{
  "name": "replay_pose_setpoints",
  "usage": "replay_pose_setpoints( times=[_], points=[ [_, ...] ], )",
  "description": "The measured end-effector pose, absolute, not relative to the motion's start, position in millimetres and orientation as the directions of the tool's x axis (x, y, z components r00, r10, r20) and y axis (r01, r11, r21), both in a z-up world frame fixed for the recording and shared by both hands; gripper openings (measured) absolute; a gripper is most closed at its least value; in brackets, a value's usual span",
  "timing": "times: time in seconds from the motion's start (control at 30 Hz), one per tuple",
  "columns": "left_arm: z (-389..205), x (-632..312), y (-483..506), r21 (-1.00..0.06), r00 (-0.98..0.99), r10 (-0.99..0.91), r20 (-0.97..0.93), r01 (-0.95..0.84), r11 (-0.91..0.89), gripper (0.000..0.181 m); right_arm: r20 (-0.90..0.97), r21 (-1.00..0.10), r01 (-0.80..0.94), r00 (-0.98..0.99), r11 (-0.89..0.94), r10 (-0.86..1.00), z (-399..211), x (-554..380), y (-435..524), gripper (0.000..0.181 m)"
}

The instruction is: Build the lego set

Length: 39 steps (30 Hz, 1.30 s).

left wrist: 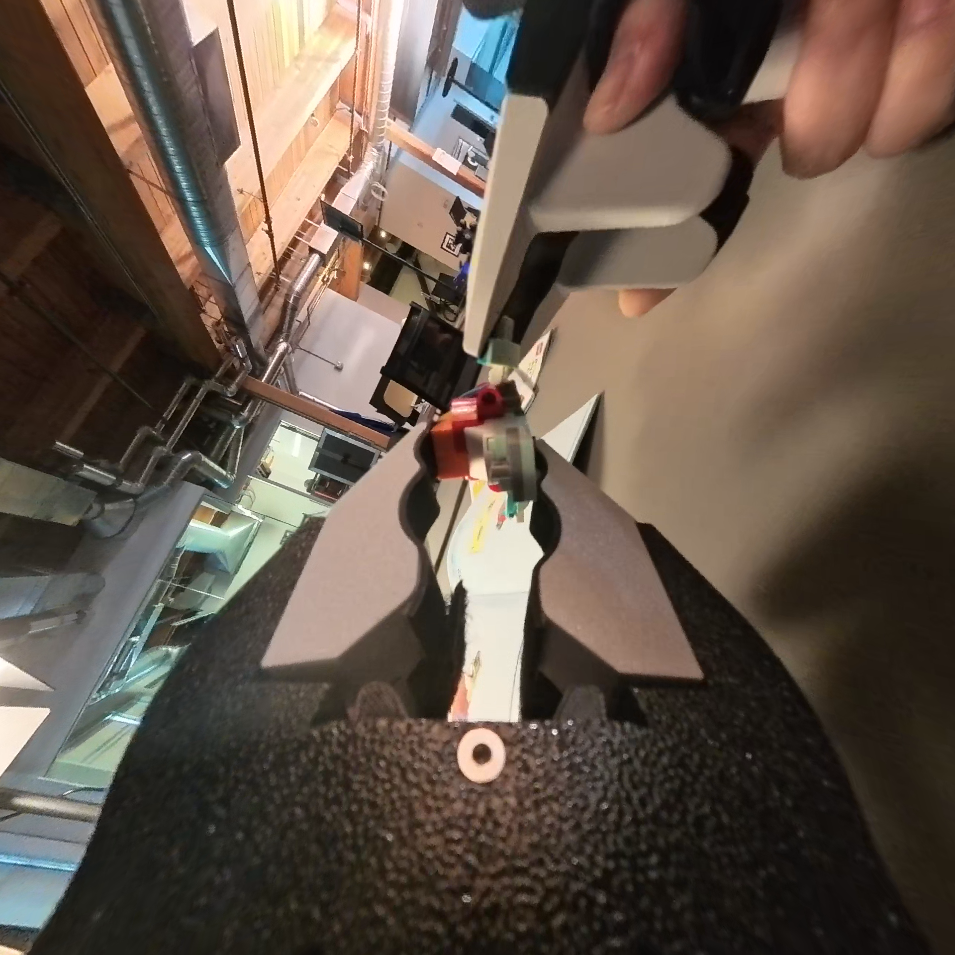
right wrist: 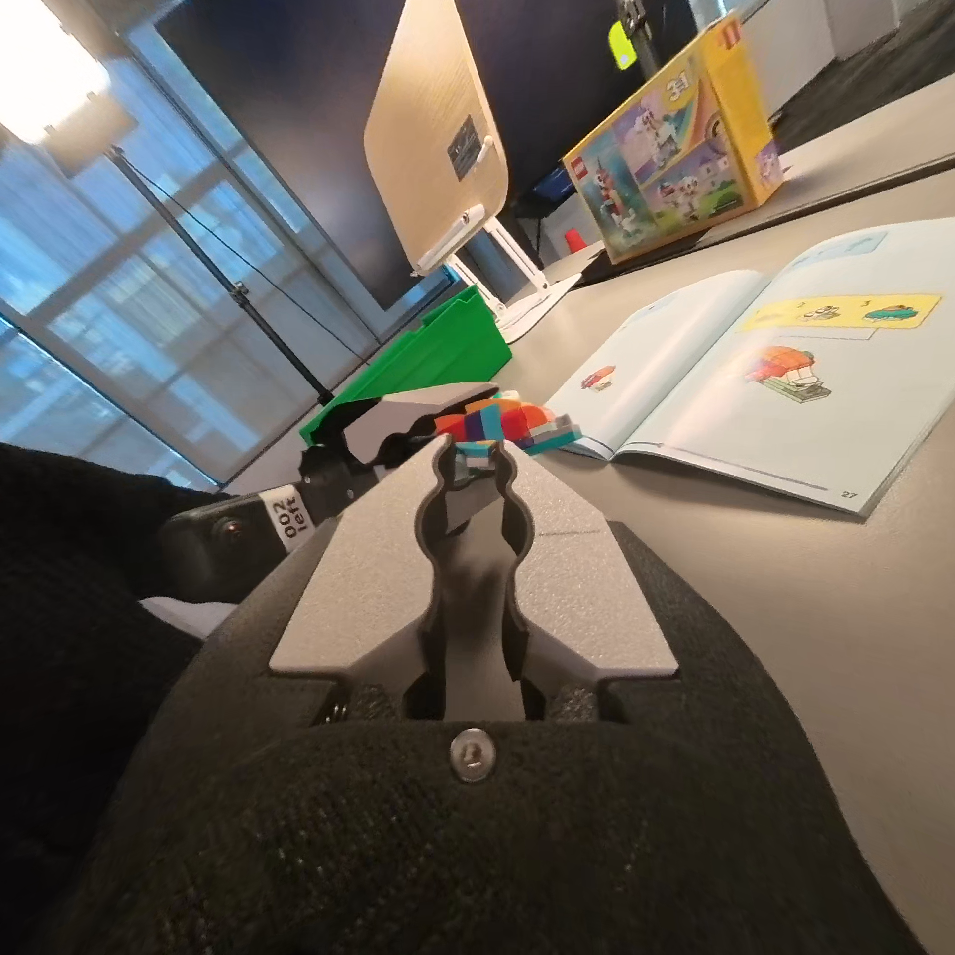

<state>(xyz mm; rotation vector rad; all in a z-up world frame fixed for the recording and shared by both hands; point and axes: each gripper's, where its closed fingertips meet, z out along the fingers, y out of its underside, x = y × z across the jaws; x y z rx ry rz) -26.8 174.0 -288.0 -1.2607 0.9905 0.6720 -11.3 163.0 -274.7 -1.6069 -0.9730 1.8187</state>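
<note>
Holding a multicoloured partial lego build (right wrist: pixel 496 421) clamped in the left gripper (left wrist: pixel 483 460) above the table (right wrist: pixel 723 594), right gripper (right wrist: pixel 471 457) pinching a small teal-and-white piece beside it. Judging by the open instruction booklet (right wrist: pixel 749 393), assembly looks midway; more pieces remain.

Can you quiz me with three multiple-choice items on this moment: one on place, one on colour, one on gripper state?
1. Where does the open instruction booklet lie?
A. flat on the table
B. inside the green bin
C. on top of the box

2. What colour is the set's box mainly?
A. black
B. yellow
C. white

3. What is the left gripper doing?
A. hanging open over nothing
B. shut on the booklet
C. shut on the colourful lego build

Answers: 1 A, its pages spread on the table. 2 B, the box's sides are yellow. 3 C, the build sits clamped between its fingers.
</note>
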Motion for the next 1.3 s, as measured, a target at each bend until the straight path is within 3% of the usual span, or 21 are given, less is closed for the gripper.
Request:
replay_pose_setpoints(
  times=[0.3,0.4,0.67,1.3],
  points=[
    [-289,-31,178,-0.501,0.487,-0.115,-0.866,-0.845,0.188,0.031,-0.351,-0.935,0.065,-0.032,-0.349,0.936,-276,-14,163,0.014],
    [-289,-42,182,-0.48,0.471,-0.091,-0.877,-0.864,0.152,0.031,-0.432,-0.902,0.054,-0.062,-0.429,0.9,-274,-11,164,0.014],
    [-292,-34,177,-0.344,0.337,-0.071,-0.939,-0.917,0.202,0.031,-0.418,-0.906,0.098,-0.049,-0.412,0.907,-281,-13,164,0.014],
    [-295,-31,177,-0.327,0.316,-0.082,-0.945,-0.92,0.219,0.031,-0.454,-0.885,0.152,-0.069,-0.441,0.888,-287,-11,162,0.014]
  ],
)
